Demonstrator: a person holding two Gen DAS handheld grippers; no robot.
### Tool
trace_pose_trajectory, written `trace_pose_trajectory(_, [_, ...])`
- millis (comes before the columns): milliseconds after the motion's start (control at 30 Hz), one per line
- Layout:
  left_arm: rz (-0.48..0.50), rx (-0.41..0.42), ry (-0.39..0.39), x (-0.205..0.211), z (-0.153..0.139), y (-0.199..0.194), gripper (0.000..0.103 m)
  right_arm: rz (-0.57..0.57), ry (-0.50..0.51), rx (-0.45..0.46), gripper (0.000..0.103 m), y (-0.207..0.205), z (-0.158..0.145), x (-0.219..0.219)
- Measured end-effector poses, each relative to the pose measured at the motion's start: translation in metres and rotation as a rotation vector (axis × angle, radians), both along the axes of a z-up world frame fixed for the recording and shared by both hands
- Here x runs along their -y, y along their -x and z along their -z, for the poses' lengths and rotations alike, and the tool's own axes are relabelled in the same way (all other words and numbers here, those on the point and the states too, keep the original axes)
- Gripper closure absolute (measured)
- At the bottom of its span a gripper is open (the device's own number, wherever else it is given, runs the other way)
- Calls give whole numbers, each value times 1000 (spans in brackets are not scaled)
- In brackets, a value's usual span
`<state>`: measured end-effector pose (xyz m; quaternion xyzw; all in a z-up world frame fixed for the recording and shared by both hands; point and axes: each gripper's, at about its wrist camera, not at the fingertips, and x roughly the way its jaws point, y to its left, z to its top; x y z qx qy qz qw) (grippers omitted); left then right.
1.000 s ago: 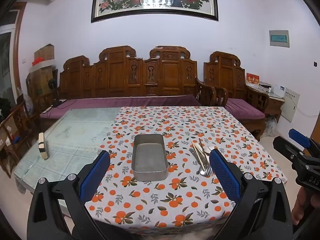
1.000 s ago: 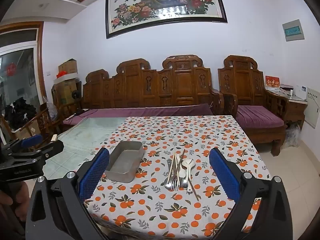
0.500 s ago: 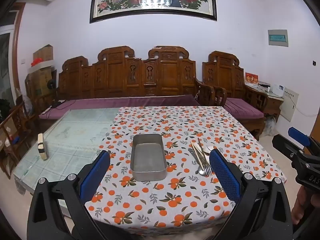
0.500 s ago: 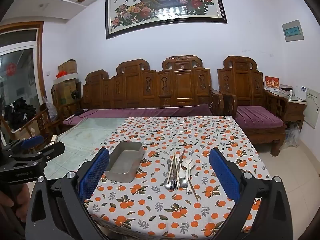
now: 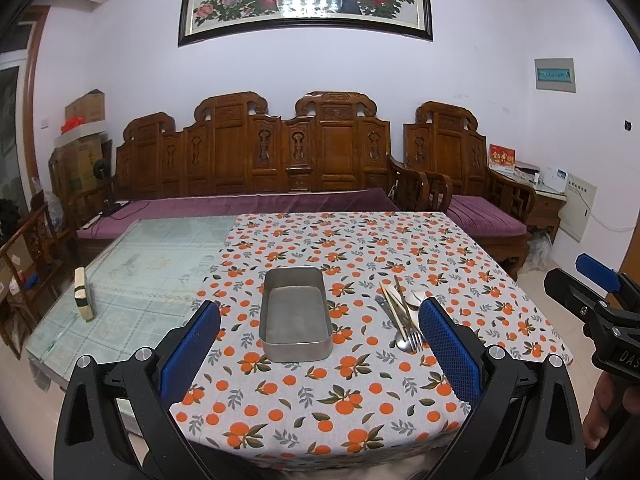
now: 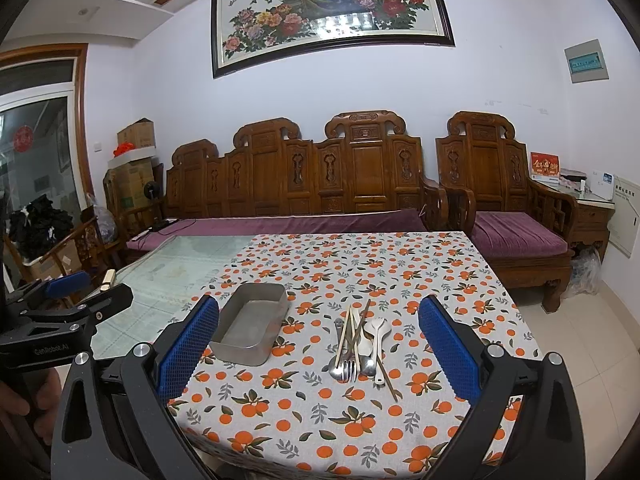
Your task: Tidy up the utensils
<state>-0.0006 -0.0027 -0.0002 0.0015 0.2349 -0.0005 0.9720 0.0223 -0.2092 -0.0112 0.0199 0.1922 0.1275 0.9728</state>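
Note:
An empty metal tray (image 5: 295,316) (image 6: 250,328) sits on the orange-print tablecloth (image 5: 360,392) (image 6: 328,412). To its right lies a pile of utensils (image 5: 402,316) (image 6: 360,344): a fork, spoons, a white spoon and chopsticks. My left gripper (image 5: 318,344) is open and empty, held above the table's near edge in front of the tray. My right gripper (image 6: 318,348) is open and empty, above the near edge facing the utensils. Each gripper shows at the edge of the other's view, the right one in the left wrist view (image 5: 600,300) and the left one in the right wrist view (image 6: 72,300).
The table's left part is bare glass (image 5: 132,280) with a small block (image 5: 82,292) on it. A carved wooden sofa (image 5: 260,168) with purple cushions stands behind the table, an armchair (image 6: 500,208) at the right, boxes at the left wall.
Both grippers have shifted only slightly; the table looks a little farther and lower in view. Nothing was picked up or let go.

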Motion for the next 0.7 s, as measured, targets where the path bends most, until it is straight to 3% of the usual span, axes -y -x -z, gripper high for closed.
trace_pose_trajectory(700, [8, 5, 1, 10, 1, 1, 7, 0, -1, -2, 3, -3, -2, -1])
